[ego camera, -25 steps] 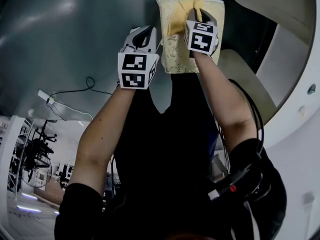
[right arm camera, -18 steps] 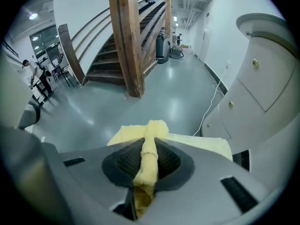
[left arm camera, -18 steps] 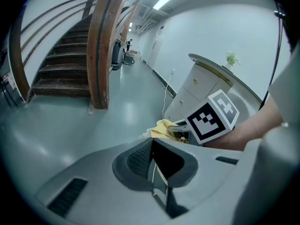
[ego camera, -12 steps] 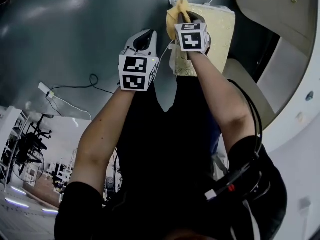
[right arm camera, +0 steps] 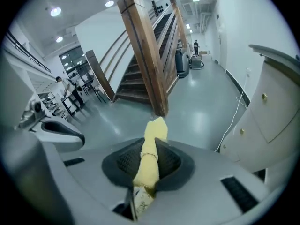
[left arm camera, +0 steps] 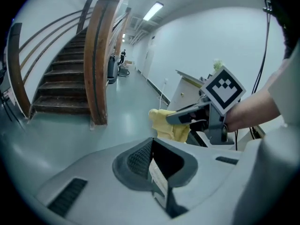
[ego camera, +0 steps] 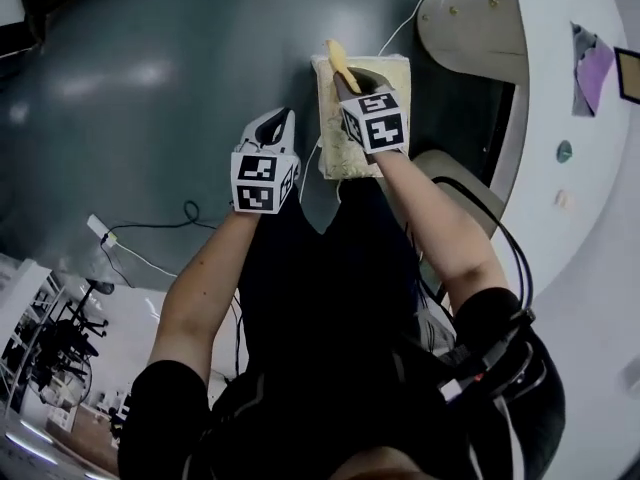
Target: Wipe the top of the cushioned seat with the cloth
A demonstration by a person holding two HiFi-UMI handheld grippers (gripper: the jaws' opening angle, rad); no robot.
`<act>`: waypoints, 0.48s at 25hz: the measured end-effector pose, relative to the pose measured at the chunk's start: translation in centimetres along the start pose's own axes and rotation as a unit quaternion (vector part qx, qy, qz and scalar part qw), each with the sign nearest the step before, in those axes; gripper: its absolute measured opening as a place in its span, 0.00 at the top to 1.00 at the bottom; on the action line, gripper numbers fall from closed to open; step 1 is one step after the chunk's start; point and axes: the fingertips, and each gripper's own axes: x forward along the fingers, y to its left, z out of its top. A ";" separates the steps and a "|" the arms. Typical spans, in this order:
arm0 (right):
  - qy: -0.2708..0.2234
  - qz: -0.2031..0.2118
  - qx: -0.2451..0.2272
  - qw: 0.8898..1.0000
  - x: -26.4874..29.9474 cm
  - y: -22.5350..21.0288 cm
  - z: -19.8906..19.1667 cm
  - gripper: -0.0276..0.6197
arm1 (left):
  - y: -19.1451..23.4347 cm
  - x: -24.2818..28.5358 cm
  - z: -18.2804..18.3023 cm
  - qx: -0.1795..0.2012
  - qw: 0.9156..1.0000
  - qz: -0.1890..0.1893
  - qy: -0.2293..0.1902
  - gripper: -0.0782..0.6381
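The cushioned seat (ego camera: 385,73) is a pale yellow patterned block on the grey floor, straight ahead of me in the head view. My right gripper (ego camera: 345,78) is shut on a yellow cloth (ego camera: 337,60), which sticks out past its tip over the seat's left part. The right gripper view shows that cloth (right arm camera: 150,153) pinched between the jaws of my right gripper (right arm camera: 149,167) and pointing out at the room. My left gripper (ego camera: 276,124) hangs left of the seat over bare floor. Its jaws are shut on nothing in its own view (left arm camera: 153,162), where the cloth (left arm camera: 168,125) appears ahead.
A white curved counter (ego camera: 560,98) wraps round the right side, close to the seat. A cable (ego camera: 150,230) with a small box lies on the floor at left. A wooden staircase (right arm camera: 145,55) rises further off, and people stand in the distance.
My right gripper has drawn the cloth from the middle of the seat top leftward to its left part. The head view has pulled back. The left gripper stays beside the seat.
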 end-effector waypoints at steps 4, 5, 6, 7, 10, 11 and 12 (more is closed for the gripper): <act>-0.025 0.029 -0.007 0.999 -7.6 1.2 3.2 0.86 | -4.5 -4.3 3.0 0.016 0.999 -0.040 -0.033 0.88; -0.031 0.034 -0.001 0.999 -10.1 1.7 4.5 0.86 | -5.2 -6.0 4.3 0.012 0.998 -0.042 -0.038 0.88; -0.039 0.037 0.005 0.999 -12.6 2.1 6.3 0.86 | -5.7 -7.8 6.1 0.005 0.998 -0.040 -0.044 0.88; -0.047 0.040 0.010 0.998 -15.0 2.4 8.2 0.86 | -6.0 -9.5 8.1 -0.001 0.998 -0.035 -0.050 0.88; -0.081 0.040 0.012 0.996 -21.4 2.1 12.2 0.86 | -7.6 -12.8 13.5 0.007 0.996 -0.041 -0.081 0.88; -0.093 0.039 0.010 0.995 -23.2 1.9 13.0 0.86 | -8.4 -13.5 14.9 0.014 0.994 -0.049 -0.093 0.88; -0.105 0.039 0.008 0.994 -25.0 1.8 13.7 0.86 | -9.2 -14.3 16.2 0.021 0.993 -0.056 -0.105 0.88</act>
